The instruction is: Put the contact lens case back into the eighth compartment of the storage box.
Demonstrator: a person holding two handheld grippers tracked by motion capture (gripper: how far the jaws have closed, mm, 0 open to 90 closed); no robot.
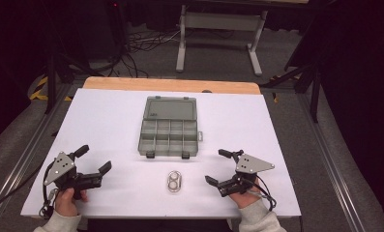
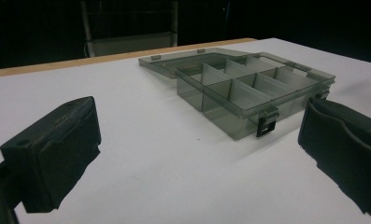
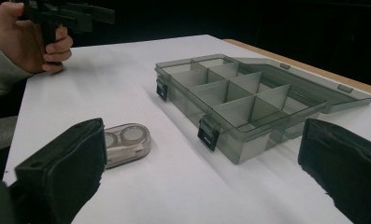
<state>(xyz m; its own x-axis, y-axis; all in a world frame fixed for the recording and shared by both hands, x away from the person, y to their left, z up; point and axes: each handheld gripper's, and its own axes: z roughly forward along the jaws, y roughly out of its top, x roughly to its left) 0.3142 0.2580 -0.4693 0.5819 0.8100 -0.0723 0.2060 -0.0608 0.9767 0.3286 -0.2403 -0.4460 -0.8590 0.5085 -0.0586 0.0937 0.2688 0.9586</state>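
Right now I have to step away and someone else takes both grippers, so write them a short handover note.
Left gripper: jaws open, holding nothing, low over the table's left front.
Right gripper: jaws open, holding nothing, at the right front.
Compartment box: mid-table, lid folded flat behind it, the compartments that show look empty.
Small clear case: lies closed on the white table in front of the box, between the grippers, touched by neither.
Done: box is open.
Left: the case is not yet picked up; it probably goes into the box.

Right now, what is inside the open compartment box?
The compartment box shows only bare dividers, with every visible cell empty. In the high view its front wall hides no cell floor, and the lid lies flat behind.
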